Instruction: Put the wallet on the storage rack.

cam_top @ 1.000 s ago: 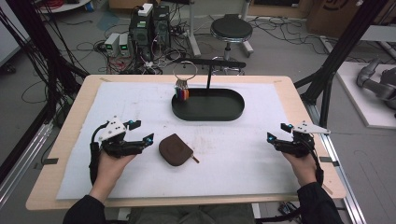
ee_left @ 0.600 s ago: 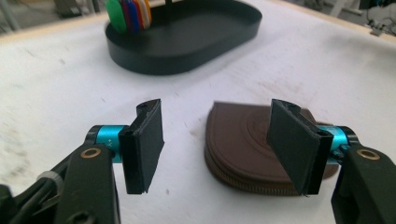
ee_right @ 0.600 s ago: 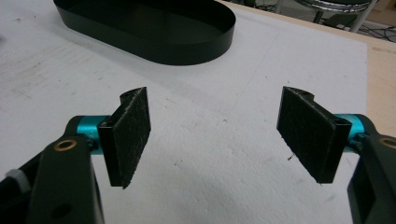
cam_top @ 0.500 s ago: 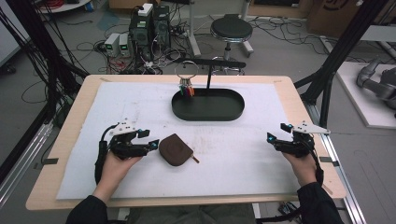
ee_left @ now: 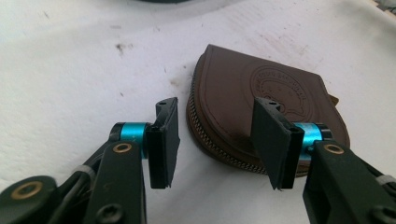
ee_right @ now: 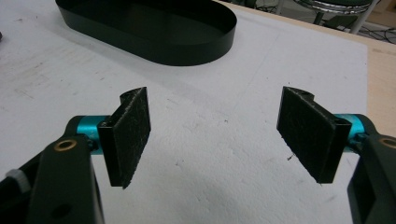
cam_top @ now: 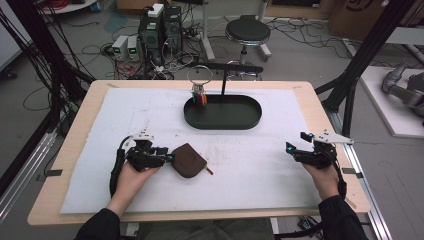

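Since the earlier frame my left claw (cam_top: 169,158) has travelled rightward and down across the white mat (cam_top: 260,150) to the near-left edge of the brown leather pouch (cam_top: 189,160), and its jaws have just been closing; the right claw (cam_top: 296,148) has kept its place. Item, left claw (ee_left: 219,140): in the left gripper view the jaws stand partly apart, astride the rounded zipper edge of the pouch (ee_left: 233,93); one pad hangs over the leather face, the other stands just beside the zipper seam on the mat, and I see neither pad pressing on it. Item, pouch: flat on the mat, near the front of the table (cam_top: 75,150), embossed round stamp uppermost, a small pull tab sticking out of its right side. Item, right claw (ee_right: 224,140): jaws wide apart, nothing between them but bare mat, well away from the pouch at the table's right. Item, black oval tray (cam_top: 222,113): farther back at the table's middle, with a post carrying a ring (cam_top: 199,76) from which small coloured pieces (cam_top: 199,96) hang over its left end.
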The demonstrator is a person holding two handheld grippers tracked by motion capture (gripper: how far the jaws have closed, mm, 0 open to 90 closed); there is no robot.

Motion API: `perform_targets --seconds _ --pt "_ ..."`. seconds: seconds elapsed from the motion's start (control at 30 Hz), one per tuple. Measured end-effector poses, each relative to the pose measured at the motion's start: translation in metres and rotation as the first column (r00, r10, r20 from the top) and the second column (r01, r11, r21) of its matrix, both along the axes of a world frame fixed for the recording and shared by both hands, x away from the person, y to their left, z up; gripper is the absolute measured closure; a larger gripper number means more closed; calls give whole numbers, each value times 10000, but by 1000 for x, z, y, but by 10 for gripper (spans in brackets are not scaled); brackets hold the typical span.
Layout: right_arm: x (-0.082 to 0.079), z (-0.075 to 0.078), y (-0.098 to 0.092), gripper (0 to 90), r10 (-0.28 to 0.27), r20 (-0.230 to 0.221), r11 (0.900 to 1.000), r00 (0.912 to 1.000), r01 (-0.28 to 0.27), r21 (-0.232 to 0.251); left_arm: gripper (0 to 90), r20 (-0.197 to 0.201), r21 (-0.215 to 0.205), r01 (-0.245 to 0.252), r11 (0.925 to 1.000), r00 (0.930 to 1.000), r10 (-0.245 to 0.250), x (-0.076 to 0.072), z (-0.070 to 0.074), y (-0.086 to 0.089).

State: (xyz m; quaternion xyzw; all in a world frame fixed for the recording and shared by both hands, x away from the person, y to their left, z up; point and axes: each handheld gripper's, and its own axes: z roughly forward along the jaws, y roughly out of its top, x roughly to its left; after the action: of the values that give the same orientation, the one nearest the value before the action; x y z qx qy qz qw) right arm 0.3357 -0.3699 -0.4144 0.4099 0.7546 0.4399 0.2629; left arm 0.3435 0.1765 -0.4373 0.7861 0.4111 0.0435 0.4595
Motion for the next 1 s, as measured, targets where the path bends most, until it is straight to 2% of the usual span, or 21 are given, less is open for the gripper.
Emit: perform_targets --seconds 0.03,0.1,0.13,0.23,0.27,0.33,0.4,0.43,0.47,0.5,0.57,0.67,0.7,0.73,0.8,0.83,0.87,0.9,0.93,0.97,1.0 --pt "0 0 0 266 -16 8 10000 10000 16 9 536 -62 -72 5 10000 10000 -6 1 0 0" --pt "0 0 0 265 -15 -10 10000 10000 15 -1 620 -144 -248 192 9995 9997 -196 1 -1 0" --pt "0 0 0 266 -18 -9 10000 10000 18 4 661 -62 -323 350 9989 9994 -353 0 0 -1" --pt "0 0 1 266 -40 -20 10000 10000 40 12 683 69 -221 409 9989 9991 -408 -1 0 -3" --pt "0 0 1 266 -24 0 10000 10000 24 2 716 -31 -485 443 9978 9990 -445 0 -1 -2" --pt "0 0 1 266 -34 -8 10000 10000 34 12 749 -8 -606 471 9971 9989 -472 0 -2 -2" --pt "0 0 0 266 -18 34 10000 10000 17 18 783 112 -630 548 9965 9985 -542 0 -1 -2" --pt "0 0 0 265 -32 39 10000 10000 32 12 795 310 -805 611 9949 9978 -588 -1 1 -2" --pt "0 0 0 266 -35 34 10000 10000 35 19 806 310 -805 611 9949 9978 -588 -1 1 -2" --pt "0 0 0 266 -35 33 10000 10000 35 23 819 460 -1009 688 9925 9969 -644 -2 2 -2" --pt "0 0 0 266 -34 29 10000 10000 34 22 825 577 -1146 701 9909 9963 -638 -2 3 -3" --pt "0 0 0 266 -25 57 10000 10000 25 31 844 1072 -1234 1020 9871 9903 -889 -4 11 -8" --pt "0 0 0 266 -26 72 10000 10000 26 45 847 1072 -1234 1020 9871 9903 -889 -4 11 -8" --pt "0 1 0 266 -41 45 10000 10000 40 62 850 1458 -1131 1228 9860 9836 -1058 -6 16 -13" --pt "0 1 0 266 -35 102 10000 9999 34 75 855 1860 -1025 1458 9840 9746 -1250 -8 22 -20" --pt "-1 2 0 266 -21 71 9999 10000 20 126 857 2010 -1084 1579 9815 9704 -1339 -9 25 -23" --pt "-1 3 1 266 5 133 9999 9999 -7 154 858 2010 -1084 1579 9815 9704 -1339 -9 25 -23" --pt "-2 4 1 266 42 155 9998 9999 -44 185 858 2119 -1097 1698 9794 9666 -1438 -10 27 -27" --pt "-2 5 2 266 78 149 9997 9999 -81 228 859 2252 -975 1805 9787 9619 -1550 -11 29 -30" --pt "-2 6 4 266 145 211 9996 9997 -150 242 859 2576 -731 2053 9760 9493 -1804 -14 32 -38" --pt "-2 6 4 266 145 211 9996 9997 -150 242 859 2576 -731 2053 9760 9493 -1804 -14 32 -38"
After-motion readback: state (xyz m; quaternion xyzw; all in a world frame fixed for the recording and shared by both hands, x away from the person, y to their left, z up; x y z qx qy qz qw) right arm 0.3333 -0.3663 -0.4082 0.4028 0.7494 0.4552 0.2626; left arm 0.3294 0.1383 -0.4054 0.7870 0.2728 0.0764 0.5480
